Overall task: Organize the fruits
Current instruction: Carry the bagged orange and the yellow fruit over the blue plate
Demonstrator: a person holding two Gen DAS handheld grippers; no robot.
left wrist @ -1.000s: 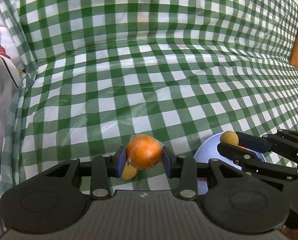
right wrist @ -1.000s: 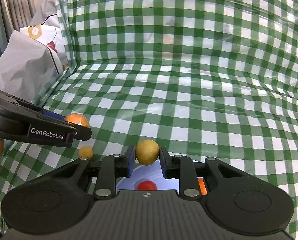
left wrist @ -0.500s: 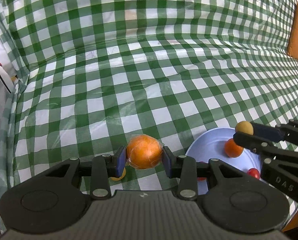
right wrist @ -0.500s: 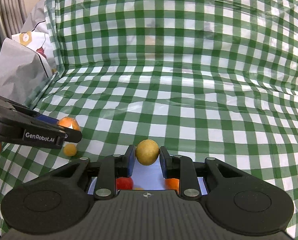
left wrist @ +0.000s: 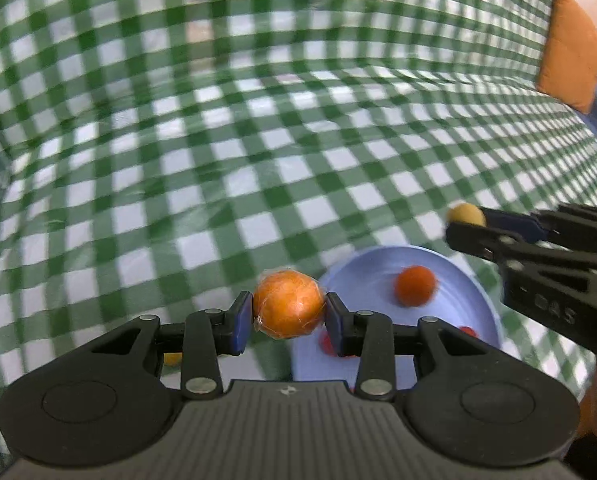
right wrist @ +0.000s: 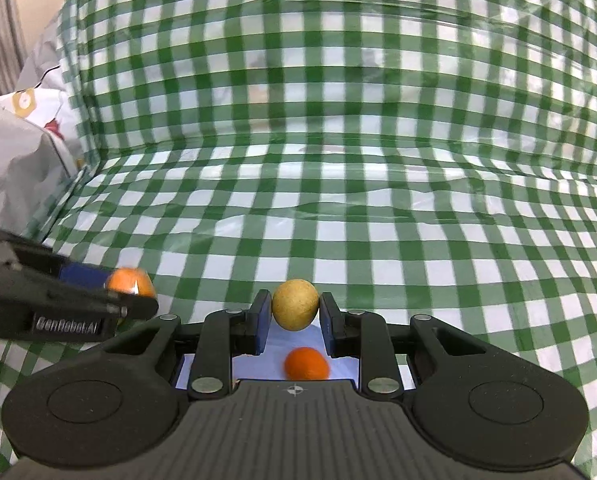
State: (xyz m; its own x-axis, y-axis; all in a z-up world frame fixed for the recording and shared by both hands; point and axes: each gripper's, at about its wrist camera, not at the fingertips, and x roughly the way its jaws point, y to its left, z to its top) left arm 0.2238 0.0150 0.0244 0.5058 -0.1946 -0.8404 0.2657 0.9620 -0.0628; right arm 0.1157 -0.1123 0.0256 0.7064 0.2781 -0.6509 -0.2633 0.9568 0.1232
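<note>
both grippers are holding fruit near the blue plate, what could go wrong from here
1. The left gripper and right gripper close in on the same blue plate; they may collide.
2. The orange looks wrapped in slick film and is pinched at its sides, so it might slip out.
3. Dropped, the yellow-brown fruit could hit the small orange fruit and roll off.
</note>
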